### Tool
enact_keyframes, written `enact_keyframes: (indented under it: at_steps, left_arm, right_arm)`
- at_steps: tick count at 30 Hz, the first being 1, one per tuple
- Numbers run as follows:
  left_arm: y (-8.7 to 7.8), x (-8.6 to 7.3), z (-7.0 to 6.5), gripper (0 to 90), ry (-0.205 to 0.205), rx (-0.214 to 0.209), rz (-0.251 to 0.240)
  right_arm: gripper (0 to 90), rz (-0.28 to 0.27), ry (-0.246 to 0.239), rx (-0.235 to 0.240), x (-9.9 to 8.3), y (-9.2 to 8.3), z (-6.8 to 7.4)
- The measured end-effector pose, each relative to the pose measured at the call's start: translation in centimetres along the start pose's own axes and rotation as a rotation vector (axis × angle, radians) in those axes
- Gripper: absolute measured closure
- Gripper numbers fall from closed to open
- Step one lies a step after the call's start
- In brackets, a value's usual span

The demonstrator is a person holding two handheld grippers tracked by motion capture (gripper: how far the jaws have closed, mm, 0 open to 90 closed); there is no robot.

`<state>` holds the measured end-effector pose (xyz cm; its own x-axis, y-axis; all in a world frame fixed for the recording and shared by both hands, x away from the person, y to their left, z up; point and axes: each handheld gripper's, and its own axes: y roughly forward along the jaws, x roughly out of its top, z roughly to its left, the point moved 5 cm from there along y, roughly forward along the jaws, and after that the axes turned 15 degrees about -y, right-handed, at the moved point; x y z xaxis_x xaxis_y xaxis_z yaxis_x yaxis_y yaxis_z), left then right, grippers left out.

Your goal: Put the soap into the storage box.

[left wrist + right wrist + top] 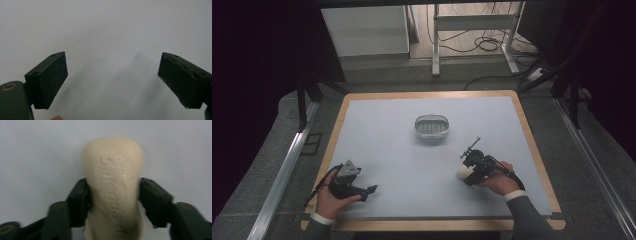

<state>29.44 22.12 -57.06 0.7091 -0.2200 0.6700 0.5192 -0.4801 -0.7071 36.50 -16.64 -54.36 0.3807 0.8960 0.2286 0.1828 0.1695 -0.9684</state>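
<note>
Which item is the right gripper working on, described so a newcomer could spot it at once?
Start at the pale table with its wooden rim, then go to its near right part, where the right gripper sits. Between its jaws is a cream bar of soap with raised lettering. Unlike the white oval soap dish at mid-table, it is solid and gripped.

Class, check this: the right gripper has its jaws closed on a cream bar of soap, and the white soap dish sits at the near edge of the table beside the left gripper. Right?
Not quite. The soap dish sits mid-table, apart from both grippers, as the high view shows. The rest holds.
</note>
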Motion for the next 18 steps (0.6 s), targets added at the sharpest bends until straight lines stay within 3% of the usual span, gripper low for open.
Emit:
enact_keyframes:
  at_steps: [8,14,16,18]
  left_arm:
    - [0.0,0.0,0.0,9.3,0.001,0.000,0.000]
    - [0.1,0.0,0.0,9.4,0.002,-0.001,0.001]
    - [0.0,0.0,0.0,9.4,0.000,-0.001,-0.001]
    - [-0.1,0.0,0.0,9.4,-0.001,0.000,-0.002]
  right_arm:
    - [49.8,0.034,-0.006,0.009,0.2,-0.4,0.0]
    - [49.9,0.005,-0.008,-0.004,0.5,-1.5,-0.2]
    - [49.9,-0.019,-0.012,-0.045,0.7,-2.0,-0.5]
    - [49.9,-0.035,-0.004,-0.048,0.7,-2.5,-0.8]
